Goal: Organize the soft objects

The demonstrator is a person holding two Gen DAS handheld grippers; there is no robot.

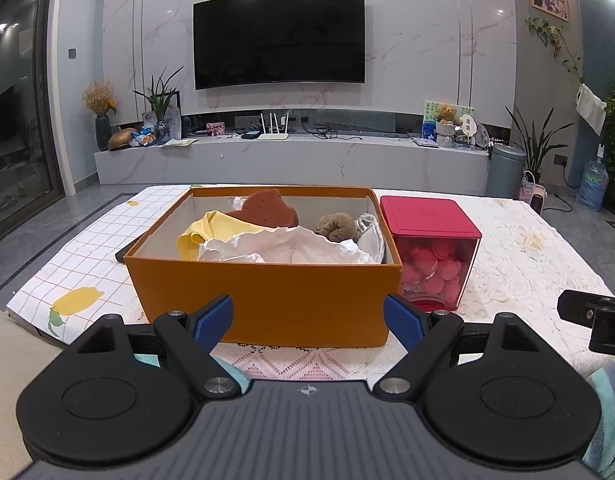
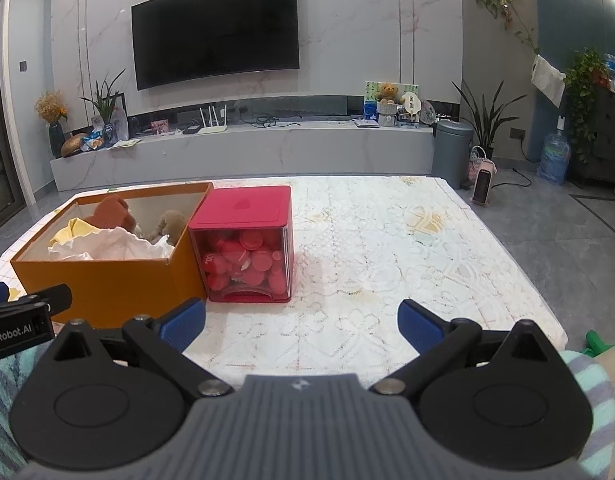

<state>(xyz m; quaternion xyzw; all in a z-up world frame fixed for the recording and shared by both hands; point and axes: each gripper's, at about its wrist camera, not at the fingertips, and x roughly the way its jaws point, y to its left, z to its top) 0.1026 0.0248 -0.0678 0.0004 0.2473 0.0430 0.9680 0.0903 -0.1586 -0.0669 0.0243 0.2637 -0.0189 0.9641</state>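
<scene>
**Soft things sit in the orange box**

My left tongs point(image 1: 307, 322) and right tongs point(image 2: 301, 326) are both wide apart and hold nothing. The brown sponge point(image 1: 269, 208), yellow cloth point(image 1: 203, 232) and white paper point(image 1: 283, 246) lie inside the orange box point(image 1: 267, 300) on the counter point(image 2: 407, 248). A red box point(image 2: 247, 240) stands just beside it.

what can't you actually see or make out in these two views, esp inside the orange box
- Orange box floor: both views, covered by white crumpled paper and its near wall.
- Yellow cloth, brown sponge and tan plush: lower parts buried, full shapes unclear.
- Dark flat item left of the box: left wrist view, mostly behind the box.
- Red container print on its discs: too small.
- Left gripper and right gripper: open, nothing between the jaws.
</scene>
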